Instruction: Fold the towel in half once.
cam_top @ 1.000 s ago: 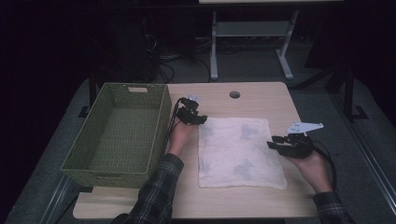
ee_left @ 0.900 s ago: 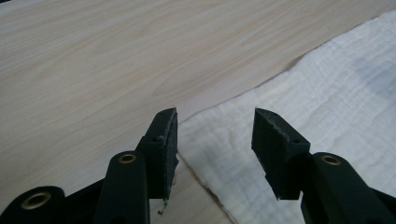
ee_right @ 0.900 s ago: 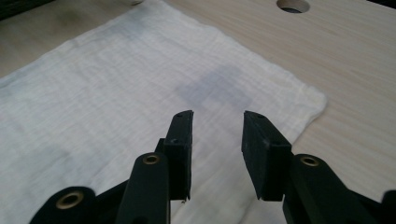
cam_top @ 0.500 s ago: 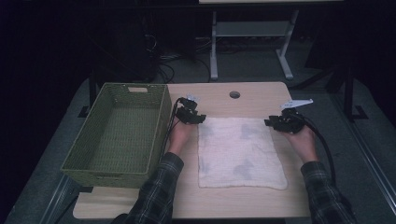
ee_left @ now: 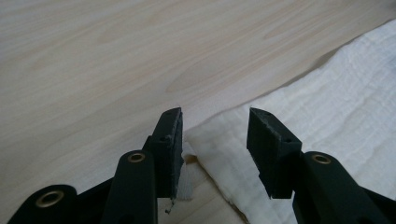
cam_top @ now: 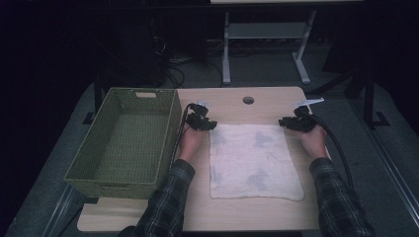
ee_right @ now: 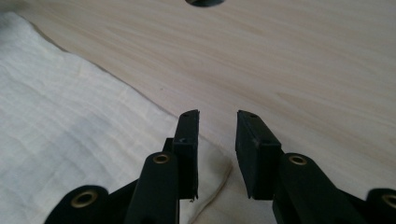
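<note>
A white towel point(cam_top: 252, 158) lies spread flat on the wooden table point(cam_top: 237, 212). My left gripper point(cam_top: 210, 124) sits low at its far left corner. In the left gripper view the towel point(ee_left: 336, 93) corner lies between the jaws of the left gripper point(ee_left: 215, 114), which have just been closing slightly but stand apart, with no pad pressing on it. My right gripper point(cam_top: 284, 122) is at the far right corner. Its jaws point(ee_right: 217, 114) have just been closing and still show a gap, with the towel point(ee_right: 70, 121) corner just below them.
A green woven basket point(cam_top: 138, 92) stands with nothing inside on the left side of the table, close to my left hand. A round cable hole point(cam_top: 248, 100) is in the table beyond the towel. A white desk frame point(cam_top: 267, 34) stands on the dark floor behind.
My right gripper has moved from the towel's right edge away from me to its far right corner. The left gripper has stayed at the far left corner.
</note>
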`<state>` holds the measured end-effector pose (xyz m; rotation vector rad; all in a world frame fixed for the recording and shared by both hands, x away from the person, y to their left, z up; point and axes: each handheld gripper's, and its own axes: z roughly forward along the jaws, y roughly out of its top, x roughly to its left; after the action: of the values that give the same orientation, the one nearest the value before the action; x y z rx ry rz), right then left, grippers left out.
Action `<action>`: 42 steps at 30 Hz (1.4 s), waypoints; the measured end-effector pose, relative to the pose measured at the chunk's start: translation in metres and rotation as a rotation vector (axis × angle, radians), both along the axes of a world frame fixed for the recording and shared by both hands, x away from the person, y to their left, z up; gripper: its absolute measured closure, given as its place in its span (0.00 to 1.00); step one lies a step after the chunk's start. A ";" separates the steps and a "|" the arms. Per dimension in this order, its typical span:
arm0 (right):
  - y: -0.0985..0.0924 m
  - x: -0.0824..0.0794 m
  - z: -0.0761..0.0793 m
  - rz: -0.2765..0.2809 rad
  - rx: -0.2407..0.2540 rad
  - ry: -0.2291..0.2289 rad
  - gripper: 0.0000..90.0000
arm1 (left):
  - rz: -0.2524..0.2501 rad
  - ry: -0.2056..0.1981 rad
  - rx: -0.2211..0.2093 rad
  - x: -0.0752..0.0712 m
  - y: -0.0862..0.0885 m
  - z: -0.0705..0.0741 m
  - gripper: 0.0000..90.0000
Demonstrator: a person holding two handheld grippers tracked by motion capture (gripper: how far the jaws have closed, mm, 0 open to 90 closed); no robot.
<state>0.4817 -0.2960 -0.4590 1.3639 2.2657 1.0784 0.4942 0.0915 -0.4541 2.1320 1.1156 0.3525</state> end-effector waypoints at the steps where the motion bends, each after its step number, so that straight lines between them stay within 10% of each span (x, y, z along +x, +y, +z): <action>1: 0.000 0.001 -0.003 0.003 -0.009 0.007 0.77 | 0.001 0.006 -0.003 0.000 0.000 -0.001 0.61; 17: 0.001 0.000 -0.012 0.030 -0.054 0.050 0.95 | -0.025 -0.002 0.028 0.002 -0.006 -0.011 0.68; 26: 0.001 0.000 -0.012 0.024 -0.050 0.056 0.96 | -0.006 0.009 0.031 0.006 0.000 -0.010 0.99; 31: 0.002 -0.001 -0.012 0.024 -0.056 0.052 0.96 | 0.015 0.005 0.024 0.006 0.000 -0.008 0.98; 38: 0.002 -0.001 -0.012 0.024 -0.057 0.054 0.96 | 0.026 -0.003 0.050 0.009 -0.003 -0.011 0.72; 42: 0.002 -0.001 -0.012 0.025 -0.060 0.052 0.96 | 0.007 -0.002 0.057 0.008 -0.005 -0.012 0.79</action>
<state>0.4803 -0.2939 -0.4709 1.3583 2.3385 0.9850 0.5027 0.0869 -0.4658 2.1773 1.1241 0.3934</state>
